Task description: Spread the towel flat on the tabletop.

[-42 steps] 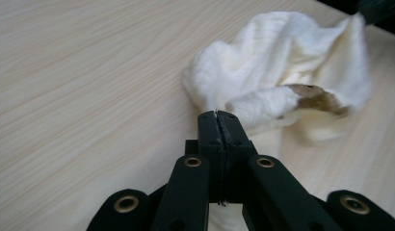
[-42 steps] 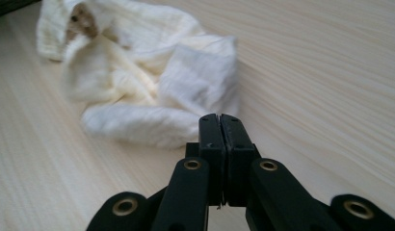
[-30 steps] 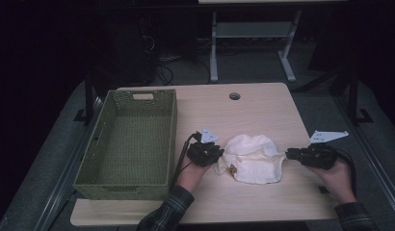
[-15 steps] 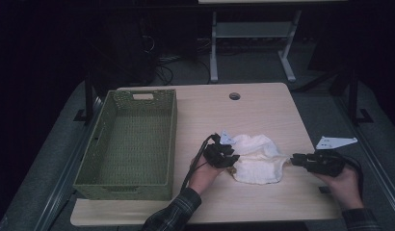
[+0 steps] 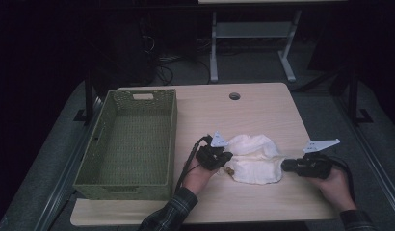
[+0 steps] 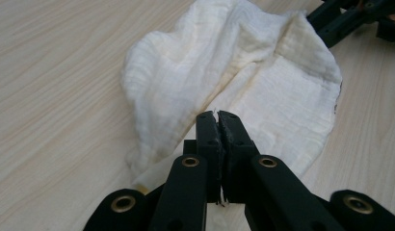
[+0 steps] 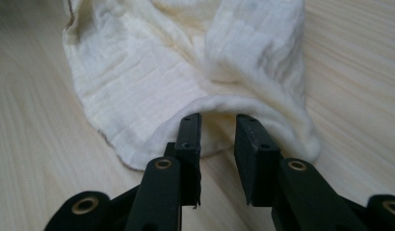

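cloth: cream cloth (image 5: pixel 255 158), crumpled, lying on counter (image 5: pixel 253 110) near its near-right part, right of the green basket (image 5: pixel 130 144) and well apart from it.
left tool: left tool (image 5: pixel 223 159) at cloth's left edge; over the last sec its jaws have just been closing and now meet. Left gripper view shows them pinched together on a fold of the cloth (image 6: pixel 243 86), a bit of fabric poking out at the tips, so clamped on the cloth.
right tool: right tool (image 5: pixel 286 165) at cloth's right edge, lower and closer in than a sec ago, when it sat a little off the cloth. Right gripper view: jaws apart w/ a clear gap, tips tucked just under/at the rolled hem of the cloth (image 7: pixel 205 62), not pressing on it.
basket: no contents visible, far-left of the work, untouched.
meaning: judged, left side is now secured, right side is lined up but not gripped yet. Next likely = right jaws close on the hem, then both lift or spread the cloth.
risk: right tips may catch only the top layer & slip off.
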### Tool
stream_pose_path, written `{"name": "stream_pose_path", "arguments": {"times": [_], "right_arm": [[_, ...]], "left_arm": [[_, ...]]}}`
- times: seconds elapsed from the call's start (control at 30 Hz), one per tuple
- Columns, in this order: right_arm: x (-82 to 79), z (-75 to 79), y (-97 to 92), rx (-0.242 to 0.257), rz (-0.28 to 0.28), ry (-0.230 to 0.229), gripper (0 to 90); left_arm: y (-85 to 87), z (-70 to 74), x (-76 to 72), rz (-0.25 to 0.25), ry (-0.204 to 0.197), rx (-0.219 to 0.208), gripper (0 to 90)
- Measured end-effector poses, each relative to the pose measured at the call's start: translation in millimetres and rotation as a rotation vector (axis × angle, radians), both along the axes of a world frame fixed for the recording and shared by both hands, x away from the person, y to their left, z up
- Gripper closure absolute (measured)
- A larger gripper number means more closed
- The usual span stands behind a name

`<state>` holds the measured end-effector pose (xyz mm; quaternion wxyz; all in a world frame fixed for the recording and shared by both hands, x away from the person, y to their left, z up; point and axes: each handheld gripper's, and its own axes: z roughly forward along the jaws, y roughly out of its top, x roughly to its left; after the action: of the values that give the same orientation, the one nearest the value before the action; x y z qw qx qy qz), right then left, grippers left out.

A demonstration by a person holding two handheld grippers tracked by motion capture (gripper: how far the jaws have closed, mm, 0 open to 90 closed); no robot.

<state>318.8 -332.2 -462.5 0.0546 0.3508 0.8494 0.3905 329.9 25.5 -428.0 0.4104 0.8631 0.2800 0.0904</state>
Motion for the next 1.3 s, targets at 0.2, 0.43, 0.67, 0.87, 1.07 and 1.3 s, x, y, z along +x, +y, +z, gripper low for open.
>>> {"name": "stream_pose_path", "arguments": {"times": [0.2,0.43,0.67,0.87,1.07,1.3], "right_arm": [[11.8,-3.5,8.4,-0.018,-0.014,0.0,70.1],[13.8,-8.8,11.7,-0.036,-0.018,0.011,78.5],[7.1,-1.0,4.7,-0.069,-0.013,-0.032,87.0],[-8.7,11.0,-19.9,-0.04,-0.056,-0.056,87.0],[-27.4,16.6,-33.7,-0.034,-0.069,-0.068,87.0],[-43.5,13.5,-49.7,-0.031,-0.082,-0.048,87.1]], "left_arm": [[0.5,-2.1,2.4,0.003,0.004,0.005,87.4],[0.6,-2.5,2.3,0.011,0.004,0.003,87.5],[9.6,5.3,0.3,0.026,0.012,-0.055,87.8],[19.8,15.4,-11.5,0.033,0.025,-0.117,87.8],[27.5,11.1,-31.0,0.03,0.055,-0.107,87.8],[35.7,-0.8,-52.9,0.043,0.133,-0.074,87.8]]}}
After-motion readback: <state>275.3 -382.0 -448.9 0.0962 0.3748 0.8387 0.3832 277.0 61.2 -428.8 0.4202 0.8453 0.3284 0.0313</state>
